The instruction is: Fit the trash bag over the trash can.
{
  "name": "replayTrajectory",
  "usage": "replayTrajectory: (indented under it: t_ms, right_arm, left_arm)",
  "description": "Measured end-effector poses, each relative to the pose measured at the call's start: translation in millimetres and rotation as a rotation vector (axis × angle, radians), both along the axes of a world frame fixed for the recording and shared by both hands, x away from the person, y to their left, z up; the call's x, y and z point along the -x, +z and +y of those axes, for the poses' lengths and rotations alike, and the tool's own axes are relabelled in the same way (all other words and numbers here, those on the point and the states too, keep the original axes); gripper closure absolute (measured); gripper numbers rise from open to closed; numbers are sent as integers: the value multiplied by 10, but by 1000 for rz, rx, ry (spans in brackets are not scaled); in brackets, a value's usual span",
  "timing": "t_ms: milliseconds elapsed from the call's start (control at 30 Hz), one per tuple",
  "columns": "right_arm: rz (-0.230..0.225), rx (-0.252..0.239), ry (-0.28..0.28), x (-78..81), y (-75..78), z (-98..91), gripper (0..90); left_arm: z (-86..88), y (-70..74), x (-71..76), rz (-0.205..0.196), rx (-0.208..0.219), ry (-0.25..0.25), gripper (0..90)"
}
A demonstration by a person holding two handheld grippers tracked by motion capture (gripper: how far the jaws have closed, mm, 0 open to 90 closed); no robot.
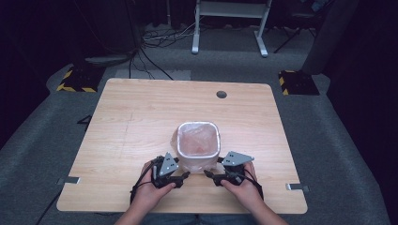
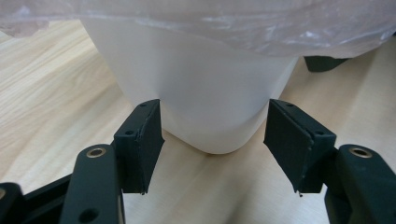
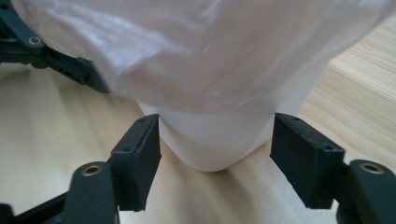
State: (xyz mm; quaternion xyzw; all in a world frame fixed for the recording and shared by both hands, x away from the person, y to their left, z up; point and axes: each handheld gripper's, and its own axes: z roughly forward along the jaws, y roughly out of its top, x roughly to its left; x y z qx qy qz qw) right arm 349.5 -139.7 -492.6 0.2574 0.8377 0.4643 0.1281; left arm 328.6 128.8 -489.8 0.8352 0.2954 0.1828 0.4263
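A small white waste bin (image 1: 199,162) lined with a clear plastic bag (image 1: 199,140) stands on the wooden table (image 1: 136,117), near its front edge. My left gripper (image 1: 187,175) lies low at the bin's front left corner, and my right gripper (image 1: 207,174) at its front right corner. In the left gripper view the bin's (image 2: 210,93) rounded bottom corner sits between the jaws of the left gripper (image 2: 215,135), with the pads (image 2: 150,135) right beside the walls. The right gripper (image 3: 217,140) straddles the bin's (image 3: 215,140) other corner the same way. The walls look undented. The bag (image 3: 196,51) overhangs above.
A round cable hole (image 1: 221,94) lies near the table's far edge. Metal brackets (image 1: 68,180) stick out at both front sides. Beyond the table are cables on grey carpet, yellow-black floor blocks (image 1: 75,79) and a white desk frame (image 1: 230,23).
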Motion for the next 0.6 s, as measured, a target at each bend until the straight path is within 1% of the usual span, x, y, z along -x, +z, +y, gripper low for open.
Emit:
replayTrajectory:
  t_ms: [33, 100, 133, 167, 233, 300, 400, 467, 567, 600]
  right_arm:
    - [0, 0, 0, 0, 0, 0, 351]
    - [1, 2, -13, -96, -11, 49, 356]
    - [3, -1, -12, -120, -14, 69, 359]
    - [3, -1, -12, -120, -14, 69, 359]
    - [6, -4, -12, -171, -21, 103, 373]
    - [6, -10, -23, -250, -25, 132, 366]
    - [3, -11, -29, -281, -21, 136, 368]
    - [-2, 8, -36, -294, -16, 113, 369]
    - [5, 4, -42, -311, -6, 79, 367]
    - [9, 7, -51, -314, 10, 57, 352]
  left_arm:
    - [0, 0, 0, 0, 0, 0, 379]
    - [27, -4, -70, -5, 5, 19, 386]
    - [54, -8, -129, -2, 6, 43, 392]
    - [54, -8, -129, -2, 6, 43, 398]
    - [78, -21, -184, 3, 13, 65, 399]
    - [95, -33, -213, 4, 13, 83, 404]
    - [127, -31, -203, 2, 15, 82, 392]
    - [138, -24, -200, -1, 14, 81, 391]
    - [160, -2, -195, -4, 23, 85, 385]
    - [162, 5, -186, 1, 29, 82, 376]
